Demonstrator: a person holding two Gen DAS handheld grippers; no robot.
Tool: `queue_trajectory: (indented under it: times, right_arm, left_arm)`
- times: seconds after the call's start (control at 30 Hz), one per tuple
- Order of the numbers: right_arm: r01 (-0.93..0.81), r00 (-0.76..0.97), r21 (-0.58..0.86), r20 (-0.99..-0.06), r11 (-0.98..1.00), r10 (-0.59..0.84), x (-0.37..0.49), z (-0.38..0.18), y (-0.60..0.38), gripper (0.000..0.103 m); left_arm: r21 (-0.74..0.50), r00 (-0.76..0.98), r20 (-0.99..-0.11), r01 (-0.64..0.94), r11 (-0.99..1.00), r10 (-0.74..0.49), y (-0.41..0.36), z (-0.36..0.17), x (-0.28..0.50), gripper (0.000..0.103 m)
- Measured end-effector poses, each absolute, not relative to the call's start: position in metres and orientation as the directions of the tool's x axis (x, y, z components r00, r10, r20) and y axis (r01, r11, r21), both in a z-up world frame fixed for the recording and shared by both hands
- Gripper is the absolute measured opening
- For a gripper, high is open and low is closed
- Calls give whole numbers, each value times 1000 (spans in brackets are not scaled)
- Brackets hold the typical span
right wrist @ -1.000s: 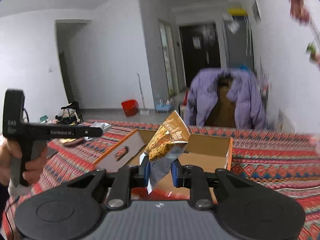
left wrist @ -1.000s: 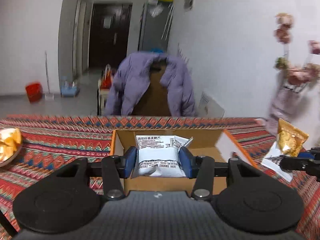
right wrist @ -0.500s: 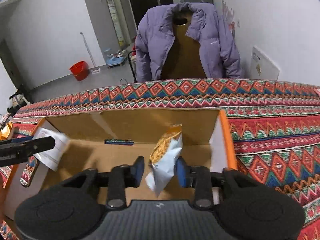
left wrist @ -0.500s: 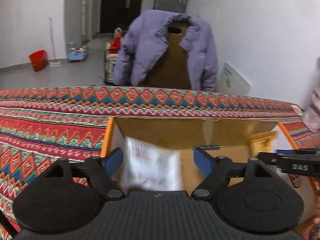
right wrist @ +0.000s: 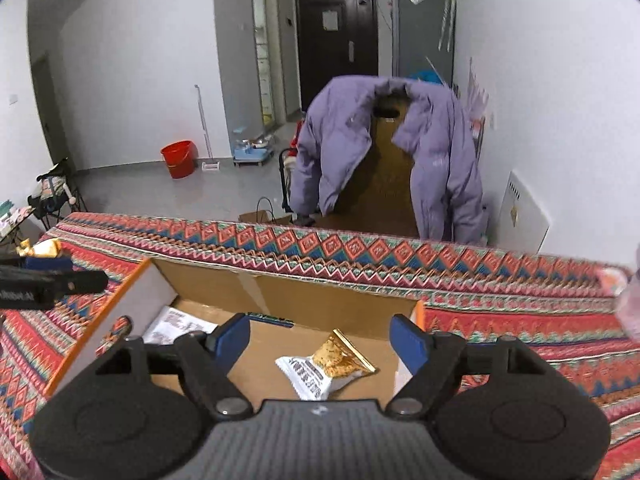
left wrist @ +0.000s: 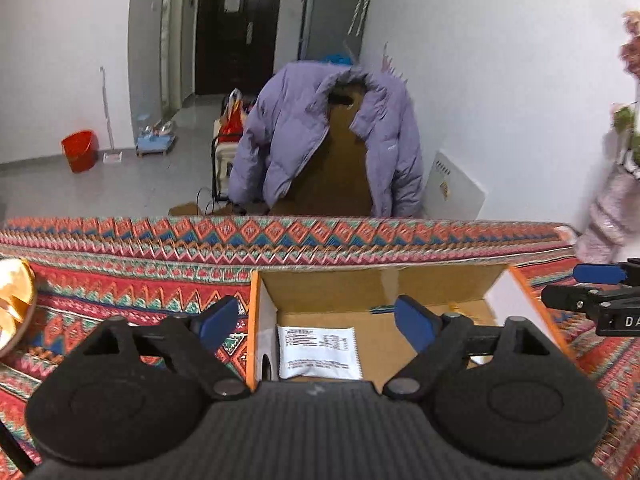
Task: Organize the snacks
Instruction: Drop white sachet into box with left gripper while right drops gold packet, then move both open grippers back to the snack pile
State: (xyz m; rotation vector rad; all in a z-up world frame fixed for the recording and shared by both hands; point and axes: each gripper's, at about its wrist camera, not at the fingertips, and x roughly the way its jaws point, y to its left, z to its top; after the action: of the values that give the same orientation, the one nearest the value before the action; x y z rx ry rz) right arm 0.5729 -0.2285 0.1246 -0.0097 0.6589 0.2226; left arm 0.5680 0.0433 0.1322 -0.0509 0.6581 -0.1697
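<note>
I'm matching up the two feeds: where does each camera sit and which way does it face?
Left wrist: on the left gripper, looking down over its opening jaws at the white packet in the cardboard box; the right gripper shows at the right edge.
Right wrist: on the right gripper, jaws opening above the orange packet; the left gripper shows at the left edge.
Shared: box, tablecloth, purple jacket.

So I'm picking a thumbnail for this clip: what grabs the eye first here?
The open cardboard box in the middle of the zigzag-patterned tablecloth, with a white snack packet lying at its left end and a gold-and-white cracker packet at its right end. Behind the table, a purple puffer jacket hangs over a brown chair. The left gripper and right gripper are opening, nothing between their jaws.
</note>
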Motion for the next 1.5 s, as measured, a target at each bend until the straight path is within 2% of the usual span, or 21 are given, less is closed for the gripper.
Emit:
queue_trajectory:
  times: [0.13, 0.2, 0.37, 0.57, 0.83, 0.93, 1.07, 1.23, 1.37, 1.5]
  right_arm:
    - [-230, 786, 50, -579, 972, 216, 526, 145, -237, 85]
    - [-248, 798, 33, -559, 968, 224, 497, 152, -240, 87]
    - [-287, 823, 1, -511, 958, 247, 422, 156, -247, 89]
    - [-344, 852, -29, -431, 938, 299, 328, 142, -247, 93]
    - [-361, 896, -93, -311, 928, 317, 204, 104, -234, 97]
    - [-343, 908, -120, -297, 932, 296, 172, 87, -227, 97]
    - [-332, 909, -115, -305, 936, 285, 134, 61, -222, 97]
    - [-354, 882, 2, -332, 935, 334, 120, 32, -217, 98]
    - [-349, 881, -35, -354, 937, 315, 117, 24, -207, 98]
    - [-353, 871, -10, -368, 936, 325, 120, 19, -204, 98]
  left_arm:
    - [-114, 784, -586, 173, 978, -207, 45, 158, 521, 94]
    - [-114, 796, -564, 189, 975, -220, 46, 166, 491, 97]
    - [-105, 827, -505, 227, 968, -249, 47, 169, 416, 98]
    - [-43, 886, -406, 226, 973, -224, 42, 148, 308, 100]
    - [-102, 922, -317, 202, 974, -224, 45, 106, 195, 103]
    - [-121, 930, -317, 156, 980, -187, 46, 88, 165, 103]
    - [-137, 913, -374, 120, 983, -164, 49, 67, 141, 103]
    - [-124, 896, -418, 110, 986, -152, 53, 48, 126, 103]
    - [-117, 891, -425, 123, 985, -162, 52, 45, 125, 103]
    - [-105, 890, -428, 122, 987, -156, 50, 43, 131, 103]
